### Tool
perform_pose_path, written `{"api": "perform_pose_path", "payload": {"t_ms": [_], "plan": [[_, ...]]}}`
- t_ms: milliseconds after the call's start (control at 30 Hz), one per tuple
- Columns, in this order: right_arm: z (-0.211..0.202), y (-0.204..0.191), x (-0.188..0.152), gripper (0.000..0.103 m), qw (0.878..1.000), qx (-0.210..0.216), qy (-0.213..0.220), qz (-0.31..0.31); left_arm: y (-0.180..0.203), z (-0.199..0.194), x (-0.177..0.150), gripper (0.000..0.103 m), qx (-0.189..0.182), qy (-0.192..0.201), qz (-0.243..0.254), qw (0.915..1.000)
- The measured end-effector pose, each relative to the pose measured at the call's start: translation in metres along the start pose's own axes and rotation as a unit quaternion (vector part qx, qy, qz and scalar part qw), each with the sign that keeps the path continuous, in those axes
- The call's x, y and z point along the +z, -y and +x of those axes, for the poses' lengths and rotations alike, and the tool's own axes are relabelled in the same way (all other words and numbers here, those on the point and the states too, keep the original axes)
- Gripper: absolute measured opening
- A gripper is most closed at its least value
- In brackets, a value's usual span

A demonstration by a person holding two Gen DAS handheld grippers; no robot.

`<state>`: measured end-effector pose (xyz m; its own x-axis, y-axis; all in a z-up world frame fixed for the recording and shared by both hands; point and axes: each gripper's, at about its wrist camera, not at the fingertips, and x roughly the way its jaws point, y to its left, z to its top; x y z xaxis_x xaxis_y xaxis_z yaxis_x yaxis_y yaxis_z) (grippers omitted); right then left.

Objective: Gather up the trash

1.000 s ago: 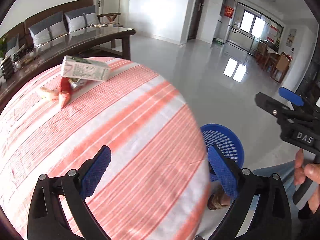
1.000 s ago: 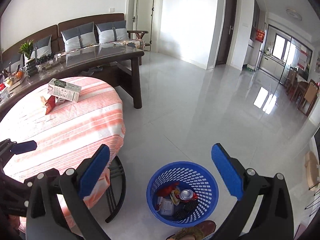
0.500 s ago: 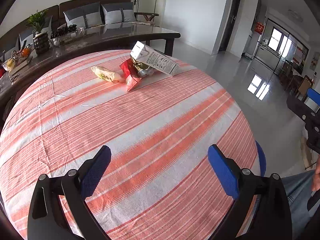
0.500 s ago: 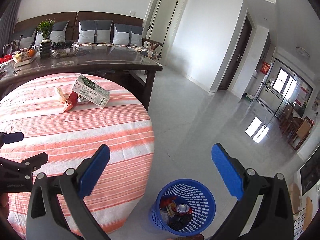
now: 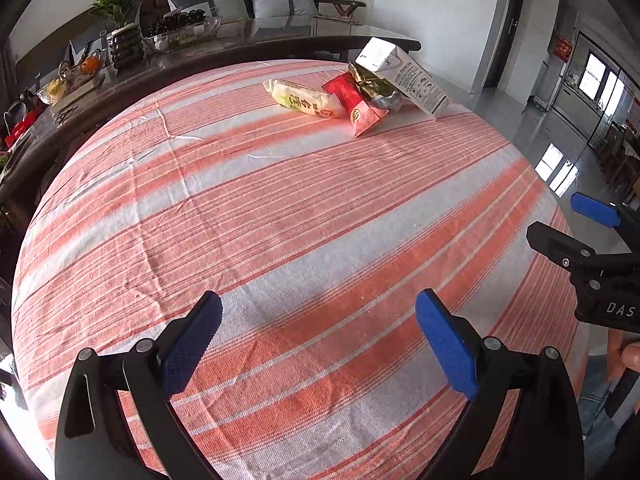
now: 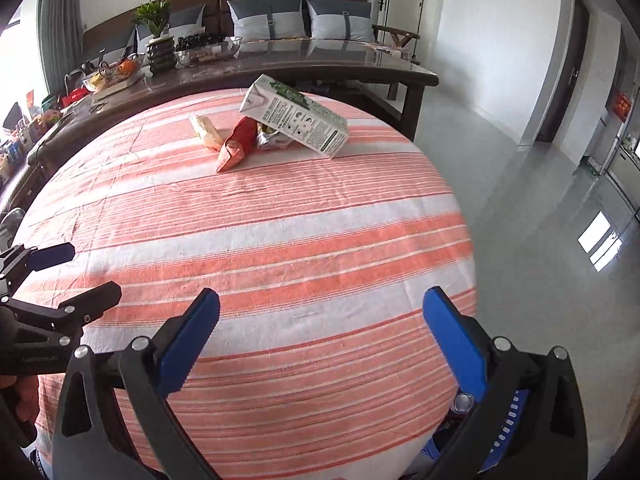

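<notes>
Striped tablecloth (image 5: 280,220), trash pile (image 5: 360,88) at far edge, well beyond both wide-spread empty tongs (image 5: 318,334) (image 6: 320,334)

Tablecloth (image 5: 280,216) orange/white stripes; wrapper (image 5: 356,106) red; carton (image 6: 294,114) white/green; gripper pads (image 6: 188,340) blue.

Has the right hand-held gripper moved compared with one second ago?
Yes. The right hand-held gripper swung left from above the blue basket to over the striped table.

woven striped cloth (image 5: 280,220) on table; glossy foil wrapper (image 5: 370,82); printed paper carton (image 6: 294,114).
</notes>
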<state>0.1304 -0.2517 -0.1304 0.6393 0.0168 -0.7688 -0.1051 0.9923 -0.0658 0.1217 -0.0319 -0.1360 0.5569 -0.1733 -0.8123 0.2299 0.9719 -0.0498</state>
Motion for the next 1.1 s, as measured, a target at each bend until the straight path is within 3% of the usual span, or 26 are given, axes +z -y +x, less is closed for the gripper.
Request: {"api": "perform_pose_path", "payload": {"t_ms": [233,467,667,833,967,1033,1100], "plan": [[0.038,-0.007,0.009,0.098,0.999,0.027,-0.029,-0.011,-0.01,0.007,0.011,0.097,-0.013,-0.002,-0.002,0.9999],[0.049,-0.003,0.012,0.098,0.997,0.059,-0.042,-0.005,-0.02,0.026,0.082,0.097,-0.041,0.032,-0.021,0.9984],[0.049,-0.003,0.012,0.098,0.997,0.061,-0.041,-0.008,-0.03,0.071,0.159,0.096,-0.018,0.057,-0.074,0.9955],[0.048,-0.003,0.011,0.098,0.997,0.061,-0.041,-0.008,-0.028,0.118,0.182,0.089,0.014,0.019,-0.096,0.9951],[0.048,-0.003,0.012,0.098,0.997,0.061,-0.041,-0.008,-0.023,0.131,0.181,0.075,0.019,0.004,-0.081,0.9966],[0.048,-0.004,0.012,0.098,0.997,0.061,-0.041,-0.008,-0.022,0.129,0.178,0.058,0.018,0.01,-0.065,0.9976],[0.048,-0.004,0.011,0.098,0.997,0.061,-0.041,-0.008,-0.027,0.126,0.176,0.033,0.008,0.01,-0.058,0.9982]]}}
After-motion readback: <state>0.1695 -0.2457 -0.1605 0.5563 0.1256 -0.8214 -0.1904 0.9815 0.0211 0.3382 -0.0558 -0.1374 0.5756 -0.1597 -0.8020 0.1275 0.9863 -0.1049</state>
